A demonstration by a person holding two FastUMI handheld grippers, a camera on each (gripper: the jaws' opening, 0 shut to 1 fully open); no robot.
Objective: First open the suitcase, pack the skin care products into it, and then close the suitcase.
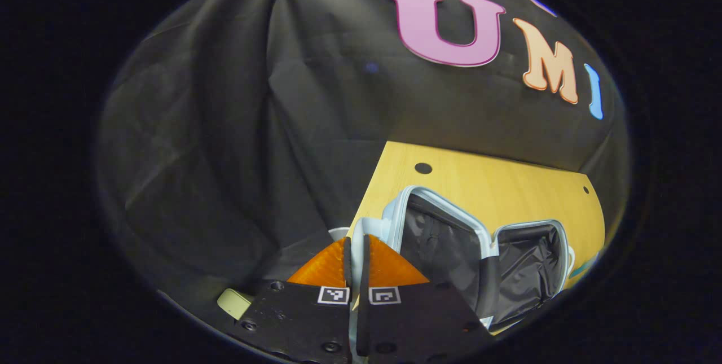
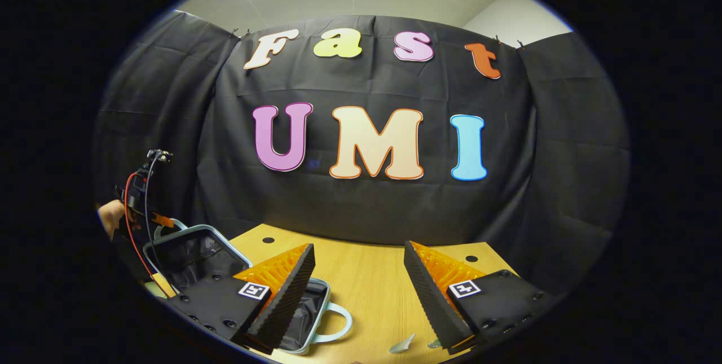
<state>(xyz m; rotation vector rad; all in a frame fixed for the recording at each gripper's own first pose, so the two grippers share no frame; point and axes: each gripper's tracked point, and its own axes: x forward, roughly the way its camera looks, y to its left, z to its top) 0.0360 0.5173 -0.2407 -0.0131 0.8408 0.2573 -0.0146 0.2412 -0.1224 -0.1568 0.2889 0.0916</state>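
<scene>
Wooden table point(image 2: 372, 290) holding suitcase point(image 1: 479, 251), already open at 4 o'clock. Left gripper point(image 1: 355, 251) jaws nearly closed, seemingly pinching its lid edge. Right gripper point(image 2: 358, 285) waiting wide, empty. Advice: keep lid steady while fetching products.

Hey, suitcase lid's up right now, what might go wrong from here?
1. The left gripper has its fingers nearly together at the rim of the suitcase; whether they pinch it is unclear, so the raised lid may drop.
2. The right gripper hangs open over the table; reaching for the small items could knock the case.
</scene>
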